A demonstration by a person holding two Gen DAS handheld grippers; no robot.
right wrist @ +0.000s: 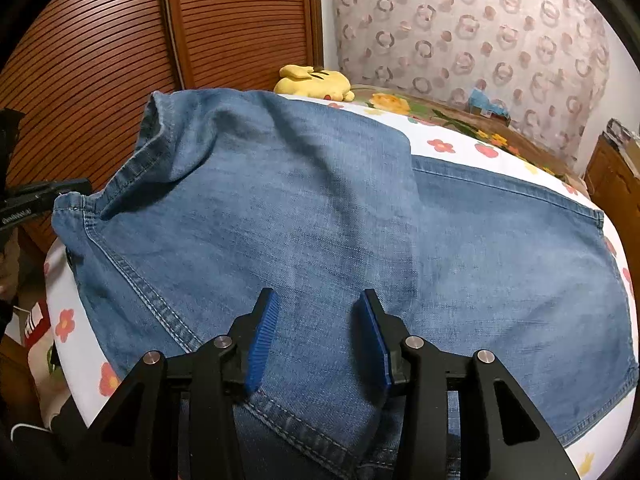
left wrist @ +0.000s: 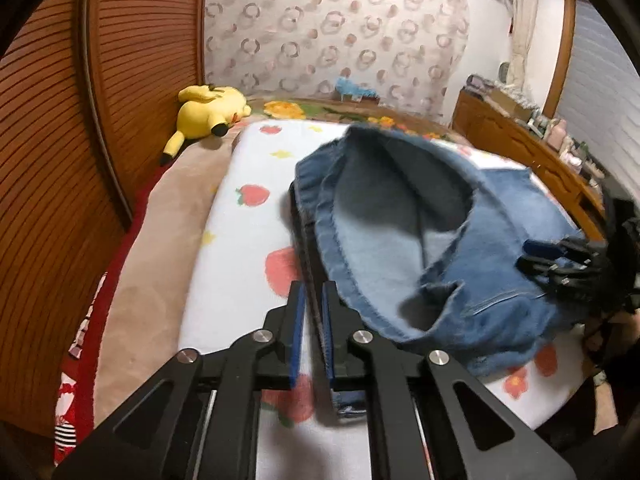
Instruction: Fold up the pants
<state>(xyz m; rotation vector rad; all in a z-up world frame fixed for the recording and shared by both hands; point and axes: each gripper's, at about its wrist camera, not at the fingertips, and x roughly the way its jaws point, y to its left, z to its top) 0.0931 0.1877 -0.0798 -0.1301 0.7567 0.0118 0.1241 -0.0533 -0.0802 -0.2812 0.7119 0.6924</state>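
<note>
Blue denim pants (right wrist: 320,216) on a flower-print bed sheet (left wrist: 240,240)
Left gripper (left wrist: 314,328) is clenched on a stitched hem; right gripper (right wrist: 316,336), ribbed blue pads apart, rests over the soft, creased cloth.

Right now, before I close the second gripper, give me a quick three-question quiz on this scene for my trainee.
1. True or false: the right gripper stands open over the pants.
2. What lies at the far end of the bed, beside the slatted wooden doors? A) a yellow plush toy B) a folded towel C) a backpack
3. Which gripper is shut on an edge of the pants?

Key: 1 true. 2 A. 3 the left gripper.
</note>
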